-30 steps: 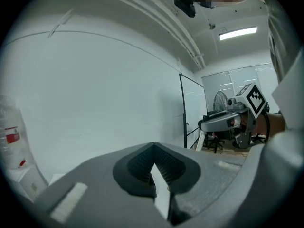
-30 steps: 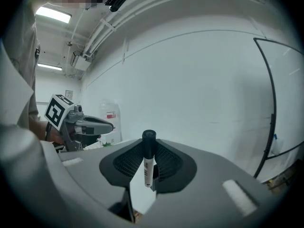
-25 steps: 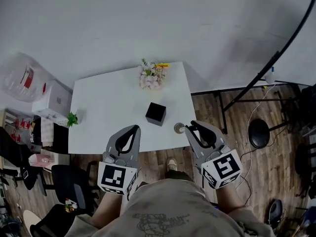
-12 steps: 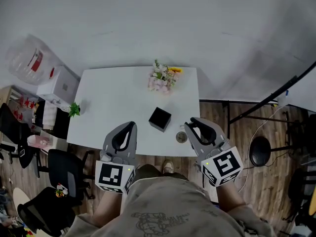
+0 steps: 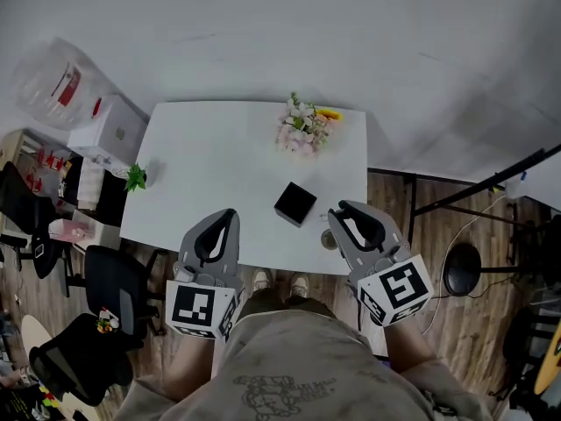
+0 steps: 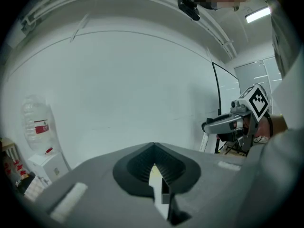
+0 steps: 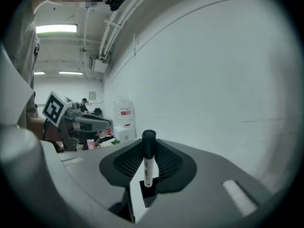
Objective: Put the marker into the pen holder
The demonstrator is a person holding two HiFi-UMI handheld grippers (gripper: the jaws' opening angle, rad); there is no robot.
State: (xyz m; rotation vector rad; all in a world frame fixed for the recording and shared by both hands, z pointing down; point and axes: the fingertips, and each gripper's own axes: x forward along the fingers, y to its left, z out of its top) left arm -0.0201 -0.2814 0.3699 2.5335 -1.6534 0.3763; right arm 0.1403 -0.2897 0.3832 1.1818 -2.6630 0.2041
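Marker [image 7: 148,163] upright, cap up, in grip of R tongs [image 5: 337,211]; L tongs [image 5: 230,214] together, empty

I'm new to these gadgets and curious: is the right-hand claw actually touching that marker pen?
Touching. The right gripper view shows the marker upright between the jaws of the right gripper, which are closed on its white barrel.

Dim and grey-toned over the white rectangular table [image 5: 210,156], with soft, faint shadows on it. Walls bowed around the table. Heavy fisheye bending and black vignetted corners in both gripper views. Glare from the long fluorescent ceiling tube [image 7: 56,29]. Fairly sharp on the black-capped white marker [image 7: 148,160].
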